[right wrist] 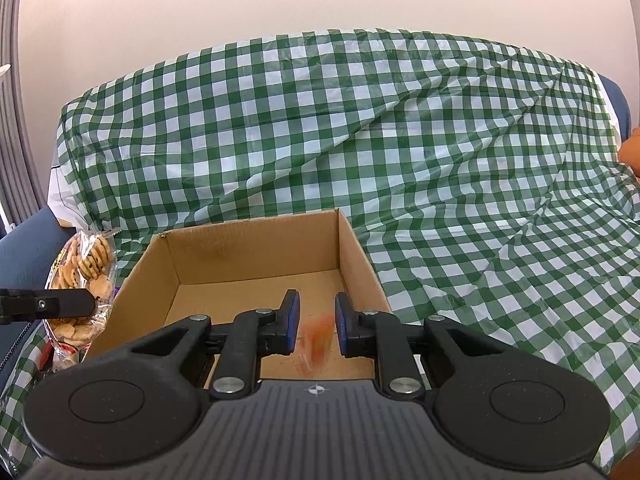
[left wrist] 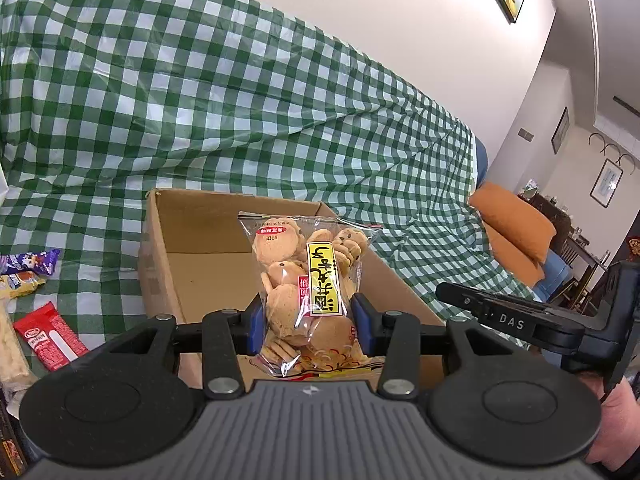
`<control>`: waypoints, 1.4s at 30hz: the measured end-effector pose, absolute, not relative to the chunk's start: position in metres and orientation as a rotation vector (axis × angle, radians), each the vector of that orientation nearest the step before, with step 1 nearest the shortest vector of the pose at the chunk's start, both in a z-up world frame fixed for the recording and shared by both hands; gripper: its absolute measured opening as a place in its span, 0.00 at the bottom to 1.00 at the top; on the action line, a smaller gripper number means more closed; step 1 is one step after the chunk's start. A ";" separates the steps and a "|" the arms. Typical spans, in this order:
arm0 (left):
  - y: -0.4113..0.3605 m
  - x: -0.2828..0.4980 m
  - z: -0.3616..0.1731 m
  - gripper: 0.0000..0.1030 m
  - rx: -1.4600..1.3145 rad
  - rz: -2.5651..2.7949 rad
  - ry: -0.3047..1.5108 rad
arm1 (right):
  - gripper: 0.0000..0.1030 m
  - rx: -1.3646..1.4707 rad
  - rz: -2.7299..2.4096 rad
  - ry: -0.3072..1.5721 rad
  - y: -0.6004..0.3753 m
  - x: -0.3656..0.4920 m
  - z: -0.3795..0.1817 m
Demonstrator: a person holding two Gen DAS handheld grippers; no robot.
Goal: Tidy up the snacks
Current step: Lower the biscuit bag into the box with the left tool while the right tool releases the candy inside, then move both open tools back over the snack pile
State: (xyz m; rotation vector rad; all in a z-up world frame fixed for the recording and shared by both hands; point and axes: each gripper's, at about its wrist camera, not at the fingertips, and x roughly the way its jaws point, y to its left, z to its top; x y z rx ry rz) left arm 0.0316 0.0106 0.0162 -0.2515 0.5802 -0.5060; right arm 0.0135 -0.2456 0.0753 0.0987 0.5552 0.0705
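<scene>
Our left tongs (left wrist: 307, 322) clench the cookie bag (left wrist: 310, 280); our right tongs (right wrist: 316, 320) stand released around an orange blur (right wrist: 318, 330) we cannot identify, over the cardboard box (right wrist: 256, 248).

Both claws: black plastic linkages w/ silver screws, blue pads, grey ribbed base. Left claw (left wrist: 308, 320); right claw (right wrist: 316, 318), "DAS" marking at 3 o'clock.

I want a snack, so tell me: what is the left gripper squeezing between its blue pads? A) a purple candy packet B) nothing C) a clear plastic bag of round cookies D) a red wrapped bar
C: in the left wrist view the left gripper pinches the clear plastic bag of round cookies above the open brown cardboard box.
</scene>
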 end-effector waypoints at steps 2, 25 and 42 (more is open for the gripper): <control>0.010 0.033 0.015 0.49 -0.261 -0.521 0.597 | 0.20 0.099 0.064 0.558 -0.246 0.014 0.075; 0.008 0.032 0.014 0.53 -0.246 -0.517 0.602 | 0.34 0.071 0.043 0.575 -0.246 0.019 0.073; 0.019 0.030 0.014 0.52 -0.235 -0.488 0.608 | 0.35 0.049 0.063 0.575 -0.242 0.021 0.072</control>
